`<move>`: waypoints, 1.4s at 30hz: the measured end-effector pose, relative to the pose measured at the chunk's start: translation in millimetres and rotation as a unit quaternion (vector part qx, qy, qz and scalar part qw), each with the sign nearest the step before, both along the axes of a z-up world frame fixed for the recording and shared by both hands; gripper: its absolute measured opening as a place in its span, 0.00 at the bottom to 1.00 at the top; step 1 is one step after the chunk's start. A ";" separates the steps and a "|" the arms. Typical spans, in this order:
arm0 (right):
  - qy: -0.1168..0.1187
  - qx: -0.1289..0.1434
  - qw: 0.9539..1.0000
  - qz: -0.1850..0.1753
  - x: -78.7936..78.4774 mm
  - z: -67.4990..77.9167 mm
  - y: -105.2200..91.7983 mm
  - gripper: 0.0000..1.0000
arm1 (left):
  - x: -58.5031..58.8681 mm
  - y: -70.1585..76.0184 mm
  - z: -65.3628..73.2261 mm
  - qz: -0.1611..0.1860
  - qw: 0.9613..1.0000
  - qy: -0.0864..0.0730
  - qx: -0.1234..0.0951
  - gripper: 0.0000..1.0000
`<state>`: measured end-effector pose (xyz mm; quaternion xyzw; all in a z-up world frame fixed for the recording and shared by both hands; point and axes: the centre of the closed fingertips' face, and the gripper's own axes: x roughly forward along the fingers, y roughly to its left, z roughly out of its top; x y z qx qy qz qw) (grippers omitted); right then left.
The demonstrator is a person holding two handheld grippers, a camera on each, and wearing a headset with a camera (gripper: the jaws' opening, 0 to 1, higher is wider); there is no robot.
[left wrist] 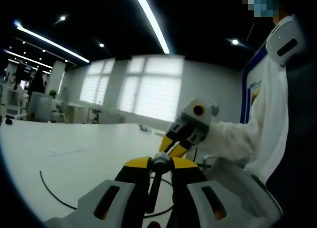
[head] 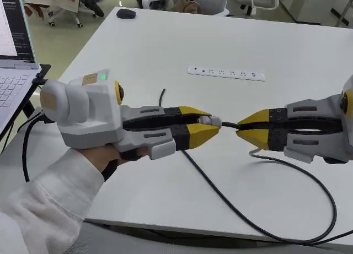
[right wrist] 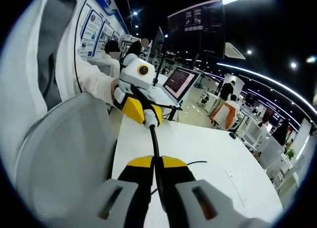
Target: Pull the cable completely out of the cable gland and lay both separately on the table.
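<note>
clamping cable gland (head: 212, 121) — left gripper (head: 206, 123); cable (head: 229, 124) — right gripper (head: 242, 128)

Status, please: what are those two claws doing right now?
Left gripper shut on cable gland. Right gripper shut on cable. Cable not yet out of gland. Power strip lies well clear behind.

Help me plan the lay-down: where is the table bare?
Bare: the wide stretch between the mouse and the power strip, and right of the strip. Crowded: the near edge, where the cable loops.
</note>
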<state>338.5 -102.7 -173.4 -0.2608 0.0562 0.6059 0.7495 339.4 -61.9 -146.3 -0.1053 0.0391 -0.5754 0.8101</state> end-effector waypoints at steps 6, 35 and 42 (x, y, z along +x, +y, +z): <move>0.007 0.006 1.000 -0.020 0.0 -1.7 -14.3 0.03 | 1.0 1.2 2.1 0.004 1.000 0.000 -0.007 0.17; 0.027 -0.016 0.998 -0.057 7.7 -24.3 -42.8 0.03 | 5.1 4.9 1.3 0.017 1.000 0.002 -0.006 0.17; 0.035 -0.025 0.997 -0.060 12.5 -33.4 -48.0 0.03 | 9.7 8.8 1.9 0.030 1.000 0.003 -0.007 0.17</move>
